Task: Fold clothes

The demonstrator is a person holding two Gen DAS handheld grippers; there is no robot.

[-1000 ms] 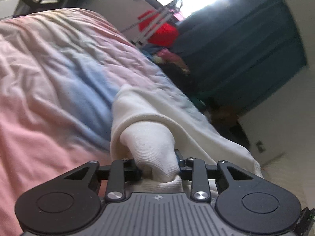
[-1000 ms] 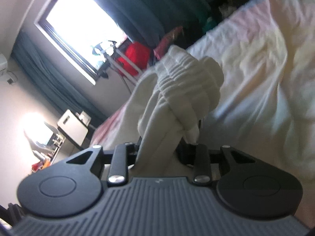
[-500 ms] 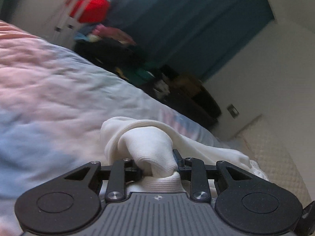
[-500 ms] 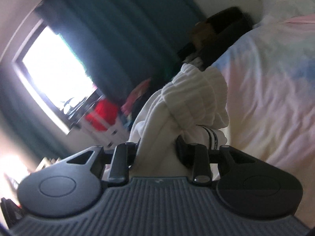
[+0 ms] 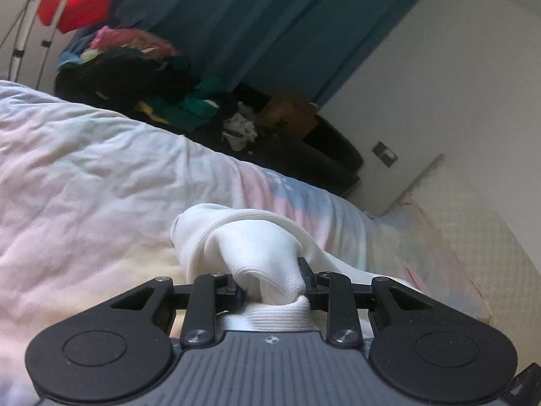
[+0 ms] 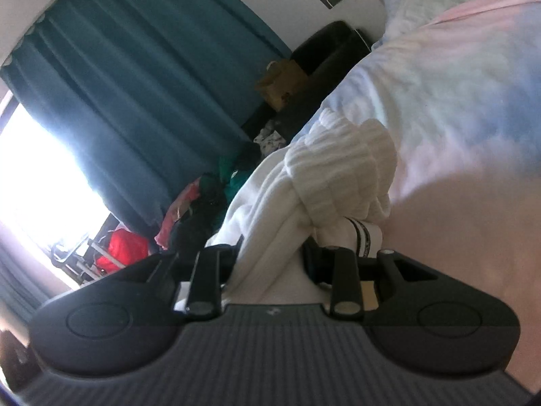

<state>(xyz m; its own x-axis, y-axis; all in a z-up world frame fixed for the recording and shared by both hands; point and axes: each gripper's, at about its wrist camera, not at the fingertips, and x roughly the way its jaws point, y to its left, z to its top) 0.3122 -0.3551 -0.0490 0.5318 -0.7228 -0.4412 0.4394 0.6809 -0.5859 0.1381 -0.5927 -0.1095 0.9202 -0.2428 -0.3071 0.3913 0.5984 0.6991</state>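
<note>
Currently we note the left gripper pinched shut on a white garment — the right gripper likewise clamped on its ribbed cuff. Garment lies bunched on the pastel duvet. Beyond: clothes pile, teal curtain.

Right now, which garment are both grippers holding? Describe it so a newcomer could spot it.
On the pastel pink-and-blue quilted bed lies one bunched white knit garment, pinched by the left gripper and right gripper. Unlike the colourful clothes pile, it is plain white.
</note>
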